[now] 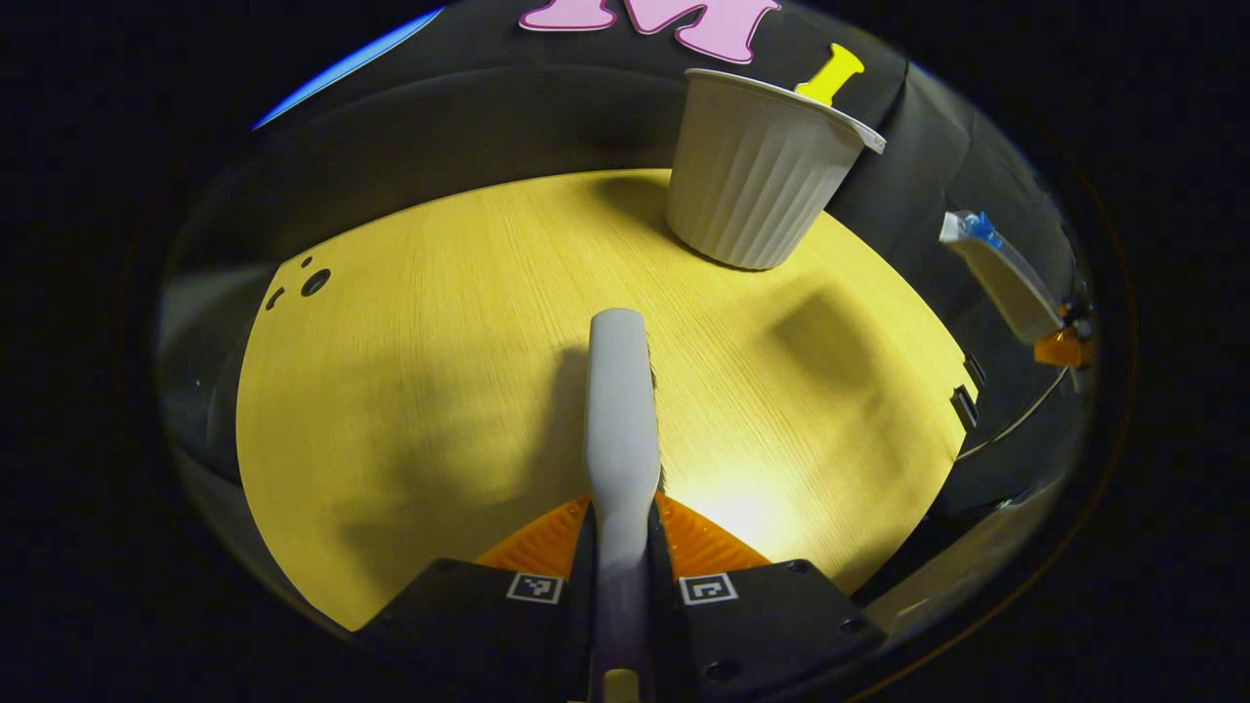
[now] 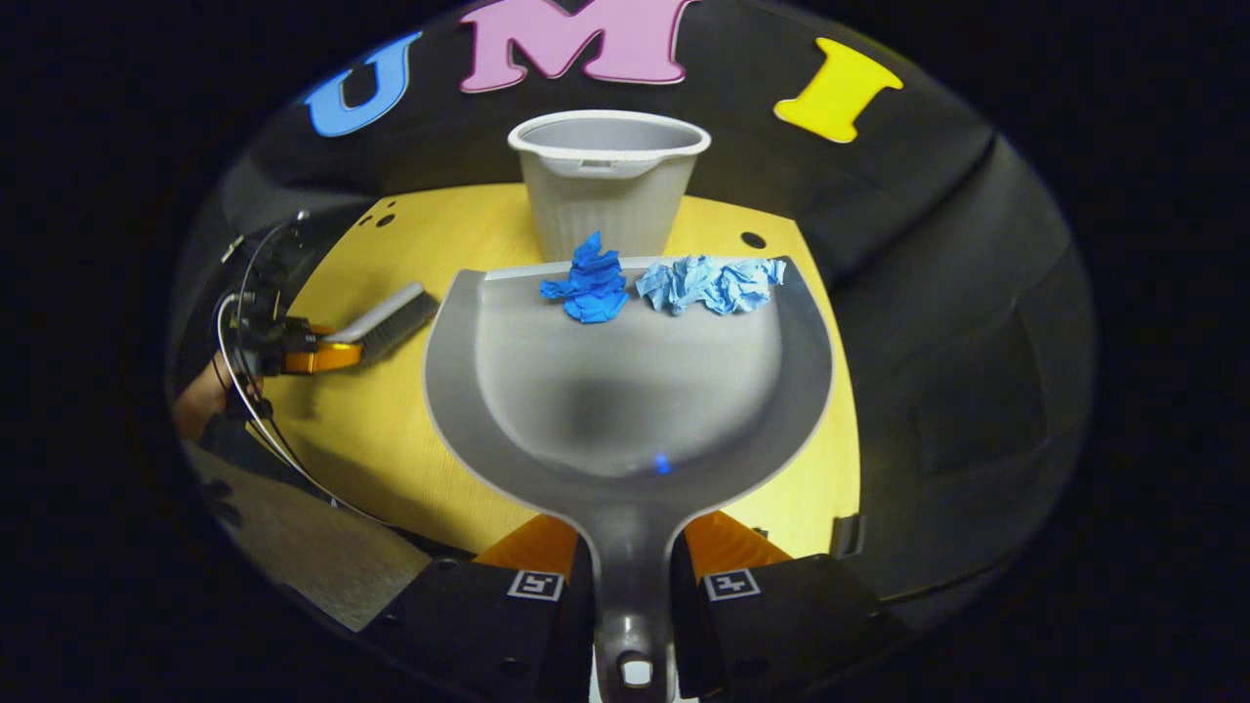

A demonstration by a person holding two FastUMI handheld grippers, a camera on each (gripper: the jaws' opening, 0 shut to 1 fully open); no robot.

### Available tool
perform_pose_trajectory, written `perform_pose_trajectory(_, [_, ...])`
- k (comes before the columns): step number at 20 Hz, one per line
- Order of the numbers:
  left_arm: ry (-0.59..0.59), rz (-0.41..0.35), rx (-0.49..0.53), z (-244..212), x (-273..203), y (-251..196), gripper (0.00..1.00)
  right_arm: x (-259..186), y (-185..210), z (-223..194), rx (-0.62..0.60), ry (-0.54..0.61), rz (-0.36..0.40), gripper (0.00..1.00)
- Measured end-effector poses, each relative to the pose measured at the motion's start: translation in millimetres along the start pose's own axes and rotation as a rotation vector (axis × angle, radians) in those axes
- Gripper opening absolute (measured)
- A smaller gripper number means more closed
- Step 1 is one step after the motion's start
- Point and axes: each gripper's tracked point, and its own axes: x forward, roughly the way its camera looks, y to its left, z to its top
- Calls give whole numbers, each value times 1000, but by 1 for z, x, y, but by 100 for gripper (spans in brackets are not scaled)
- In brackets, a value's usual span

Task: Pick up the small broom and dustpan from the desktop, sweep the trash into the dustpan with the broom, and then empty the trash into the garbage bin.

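My left gripper (image 1: 622, 532) is shut on the grey handle of the small broom (image 1: 619, 391), which points forward above the yellow table (image 1: 410, 391). My right gripper (image 2: 630, 552) is shut on the handle of the grey dustpan (image 2: 625, 391), held over the table. A dark blue crumpled paper (image 2: 589, 283) and a light blue one (image 2: 713, 283) lie in the pan near its front lip. The pale ribbed garbage bin (image 2: 605, 186) stands upright just beyond that lip. In the left gripper view the bin (image 1: 757, 176) is ahead to the right, and the dustpan (image 1: 1006, 283) shows at the far right.
In the right gripper view the left gripper (image 2: 312, 356) with the broom (image 2: 386, 322) is off to the left, held by a hand (image 2: 200, 400) with cables. Small holes (image 1: 312, 283) mark the table's far left corner. The table's edge drops to a grey floor (image 2: 322, 557).
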Motion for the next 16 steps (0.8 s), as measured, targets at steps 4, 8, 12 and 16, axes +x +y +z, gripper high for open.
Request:
perform_pose_trajectory(4, [5,5,9,-3,0,0,29,-18,-37,53,29,-47,-67,37])
perform_pose_trajectory(8, [23,23,13,-11,1,4,29,-19,-64,111,-17,-72,-131,37])
perform_pose_trajectory(12, [29,39,-7,-22,-1,12,29,-15,-83,176,-92,-81,-161,37])
perform_pose_trajectory(16, [42,41,-48,-32,0,19,29,-8,-92,222,-168,-44,-180,37])
